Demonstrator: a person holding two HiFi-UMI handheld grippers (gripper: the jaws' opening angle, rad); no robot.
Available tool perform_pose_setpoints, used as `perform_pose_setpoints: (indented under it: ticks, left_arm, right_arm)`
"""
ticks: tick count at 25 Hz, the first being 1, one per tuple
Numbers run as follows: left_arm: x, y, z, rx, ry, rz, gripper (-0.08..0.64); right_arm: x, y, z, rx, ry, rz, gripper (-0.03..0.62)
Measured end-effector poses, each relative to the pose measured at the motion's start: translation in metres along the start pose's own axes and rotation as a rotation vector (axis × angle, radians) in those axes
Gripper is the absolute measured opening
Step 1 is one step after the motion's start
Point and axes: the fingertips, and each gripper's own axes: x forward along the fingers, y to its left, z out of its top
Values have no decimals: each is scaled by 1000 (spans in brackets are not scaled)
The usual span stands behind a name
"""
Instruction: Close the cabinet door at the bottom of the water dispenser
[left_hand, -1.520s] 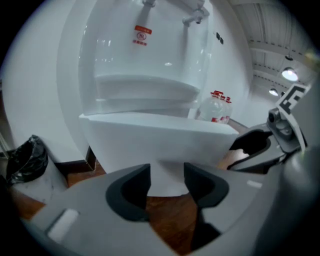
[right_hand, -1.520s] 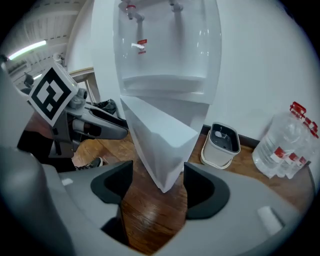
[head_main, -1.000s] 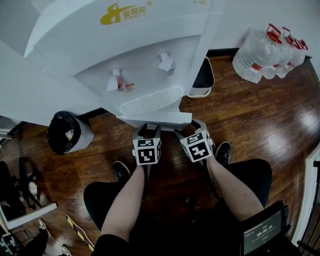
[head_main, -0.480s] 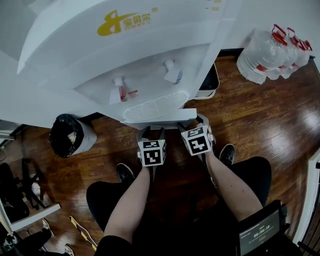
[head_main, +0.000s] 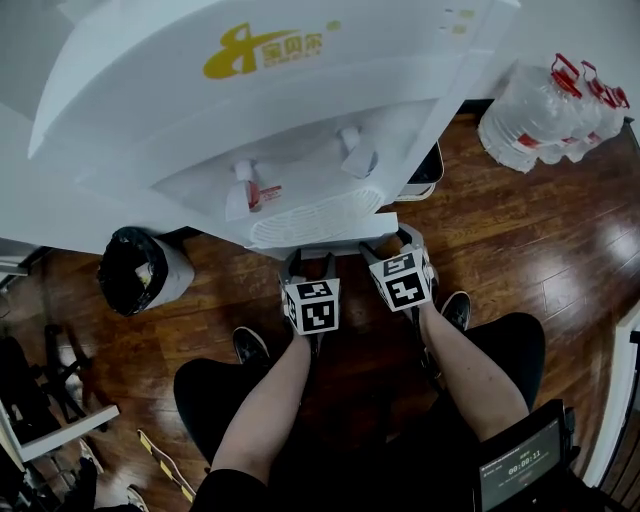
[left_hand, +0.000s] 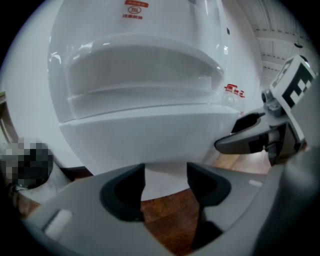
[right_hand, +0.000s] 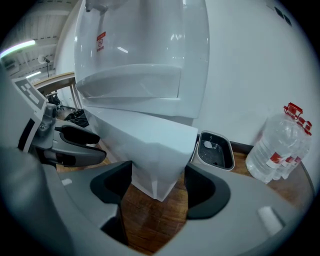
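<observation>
Wood floor (head_main: 540, 230); lined bin (head_main: 132, 270) beside water dispenser (head_main: 250, 130); left tool (head_main: 308, 261) opening, empty; right tool (head_main: 393, 246) released at cabinet door (right_hand: 150, 145) corner.

Cabinet door (right_hand: 150, 140) seemingly inside right claw (right_hand: 158, 168)

Yellow brand logo (head_main: 262, 52) on water dispenser (head_main: 150, 130), characters illegible, timer on screen (head_main: 520, 465)

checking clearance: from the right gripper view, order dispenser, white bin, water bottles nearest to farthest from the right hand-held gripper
1. dispenser, low corner between the jaws
2. white bin, just behind, by the wall
3. water bottles, far right
</observation>
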Motion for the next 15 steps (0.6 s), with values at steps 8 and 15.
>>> perform_pose_setpoints:
  ticks: [8,15]
  left_arm:
    - [2,3,4,-51,-1,13,264]
    - [7,2,10,-85,5,18,265]
  right_arm:
    - [4,-5,8,-39,-9,10,327]
    - [11,-12,17,-70,-6,13,327]
